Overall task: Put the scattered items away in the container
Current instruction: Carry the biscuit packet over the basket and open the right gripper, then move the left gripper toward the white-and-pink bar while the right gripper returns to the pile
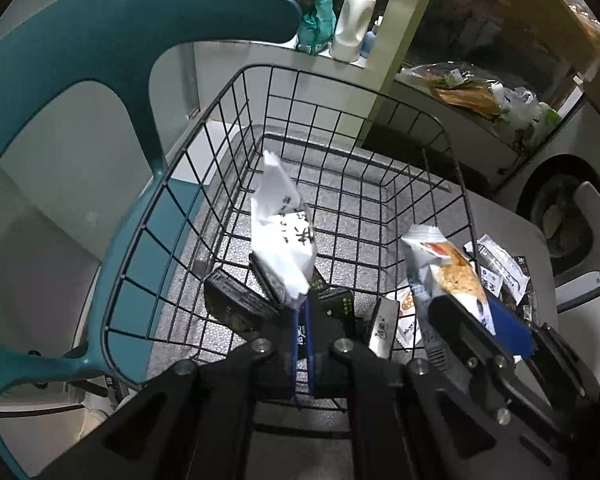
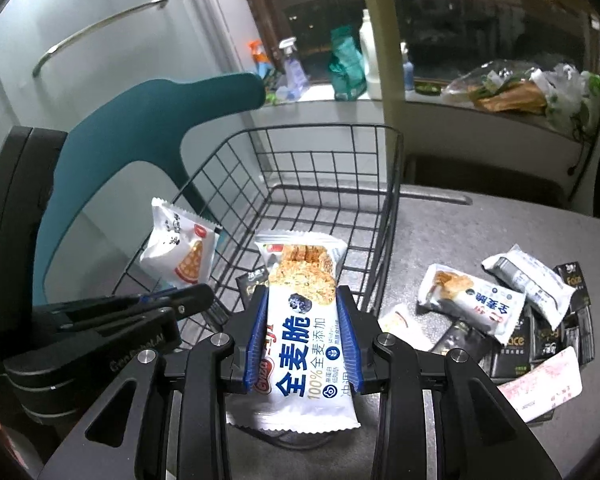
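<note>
A black wire basket (image 1: 172, 184) stands on the grey table, also in the right wrist view (image 2: 392, 208). My left gripper (image 1: 306, 320) is shut on a white snack packet (image 1: 280, 236) and holds it over the basket; the packet shows in the right wrist view (image 2: 180, 252). My right gripper (image 2: 303, 336) is shut on a white whole-wheat cracker packet (image 2: 300, 320) at the basket's near right corner; it appears in the left wrist view (image 1: 448, 272). Several dark sachets (image 1: 236, 304) lie in the basket. Scattered packets (image 2: 472, 300) and black sachets (image 2: 516, 344) lie on the table to the right.
A teal chair back (image 1: 80, 52) stands left of the basket. A windowsill behind holds a white bottle (image 1: 354, 20), a green bag (image 1: 316, 20) and plastic bags (image 2: 516, 88). Grey table (image 2: 480, 224) lies right of the basket.
</note>
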`<state>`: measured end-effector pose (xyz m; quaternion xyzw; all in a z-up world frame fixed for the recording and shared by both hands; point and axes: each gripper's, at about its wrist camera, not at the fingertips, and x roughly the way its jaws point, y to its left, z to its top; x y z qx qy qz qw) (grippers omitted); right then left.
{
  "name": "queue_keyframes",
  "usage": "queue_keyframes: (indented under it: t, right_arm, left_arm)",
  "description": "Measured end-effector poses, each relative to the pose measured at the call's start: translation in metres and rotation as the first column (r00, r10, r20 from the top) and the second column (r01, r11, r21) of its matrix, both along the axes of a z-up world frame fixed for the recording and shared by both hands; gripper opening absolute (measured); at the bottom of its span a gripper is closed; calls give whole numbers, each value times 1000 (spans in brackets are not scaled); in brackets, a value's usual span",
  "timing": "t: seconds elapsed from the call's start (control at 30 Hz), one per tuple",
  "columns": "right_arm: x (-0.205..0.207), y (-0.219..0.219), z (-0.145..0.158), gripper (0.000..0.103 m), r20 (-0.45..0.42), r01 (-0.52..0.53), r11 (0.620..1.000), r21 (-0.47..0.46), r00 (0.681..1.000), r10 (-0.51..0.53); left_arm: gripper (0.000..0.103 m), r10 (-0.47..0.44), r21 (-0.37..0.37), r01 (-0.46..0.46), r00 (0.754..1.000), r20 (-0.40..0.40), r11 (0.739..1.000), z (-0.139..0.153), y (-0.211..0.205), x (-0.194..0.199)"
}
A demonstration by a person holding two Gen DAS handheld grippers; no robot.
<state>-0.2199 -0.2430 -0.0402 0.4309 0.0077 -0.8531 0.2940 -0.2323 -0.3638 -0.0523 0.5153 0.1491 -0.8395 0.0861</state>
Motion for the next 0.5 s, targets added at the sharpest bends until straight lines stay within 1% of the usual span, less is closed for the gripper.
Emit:
queue_keyframes:
  t: [0.17,0.27,0.33,0.4,0.43,0.5]
  right_arm:
    - [-2,1,-9,35,24,3,1000,-8,1000,-3]
    - [-2,1,-16,35,49,-2,999,-40,999,4]
    - [-3,3,-16,35,49,0,999,-46,999,3]
    - [-3,6,-14,35,55,4,998,-59,998,0]
    - [-3,9,-13,35,55,7,998,-64,998,-4]
    - [-3,15,-8,35,54,17,997,-74,998,-13]
  left_arm:
    - [3,13,-8,-13,1000,3,1000,-5,-4,3]
    - [6,19,14,-19,1000,13,1000,-10,-8,3]
    - [14,20,27,-20,1000,18,999,-12,-9,4]
    - [28,21,27,-21,1000,10,999,-11,-8,7]
    - [32,22,24,-22,1000,5,999,-9,-7,8]
    - [49,23,26,-23,1000,-11,999,-4,-5,10]
